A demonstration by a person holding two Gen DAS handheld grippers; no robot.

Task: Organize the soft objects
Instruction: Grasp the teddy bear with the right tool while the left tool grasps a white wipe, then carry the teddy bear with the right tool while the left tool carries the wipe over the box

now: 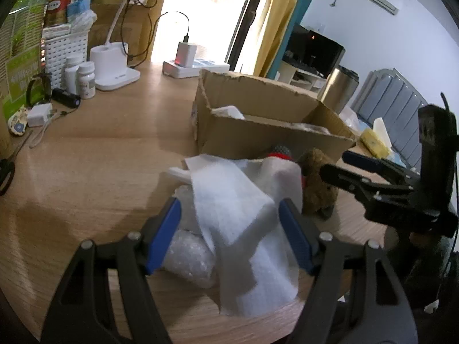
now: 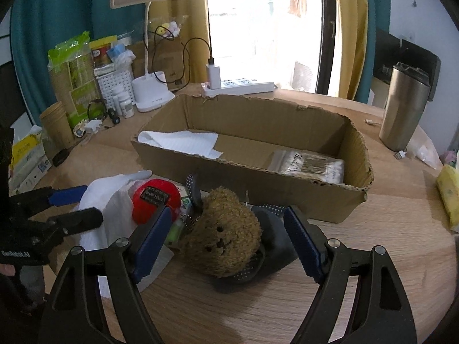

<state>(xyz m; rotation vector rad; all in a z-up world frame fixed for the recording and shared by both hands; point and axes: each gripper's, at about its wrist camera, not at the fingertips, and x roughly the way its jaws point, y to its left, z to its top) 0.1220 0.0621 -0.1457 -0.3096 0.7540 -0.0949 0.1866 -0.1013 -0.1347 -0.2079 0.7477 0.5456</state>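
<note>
Straddling the white cloth (image 1: pixel 238 209) at the bottom centre of the left wrist view, the left gripper (image 1: pixel 229 229) is standing wide open, its blue pads on either side of the fabric and not pressing it. Nothing is being held. A piece of bubble wrap (image 1: pixel 186 258) is lying under the cloth, just inside the left pad, so a closing here is risking to catch both layers, or only a loose fold that is slipping out when lifted.

In the right wrist view the right gripper (image 2: pixel 226 229) is also gaping wide, empty, with the brown bear (image 2: pixel 226 232) sitting between its pads at the lower centre. The bear is resting on a dark glove (image 2: pixel 266 246) with white dots. I am judging that the pads could pinch the glove together with the bear and drag it along. A red round thing (image 2: pixel 156 203) and a small green tube (image 2: pixel 175 230) are lying just beside the left pad and may be getting knocked.

The two grippers are working near each other over one pile, so they could be colliding, or pulling on the same cloth.

Farther back, in the middle of the frame, the box (image 2: pixel 352 143) is waiting with a white sheet (image 2: pixel 183 142) and a plastic bag (image 2: pixel 309 164) inside. Its near wall is torn and low, and a dangling cloth might be snagging on it. The steel cup (image 2: pixel 404 106) at the right edge is standing near the box.
</note>
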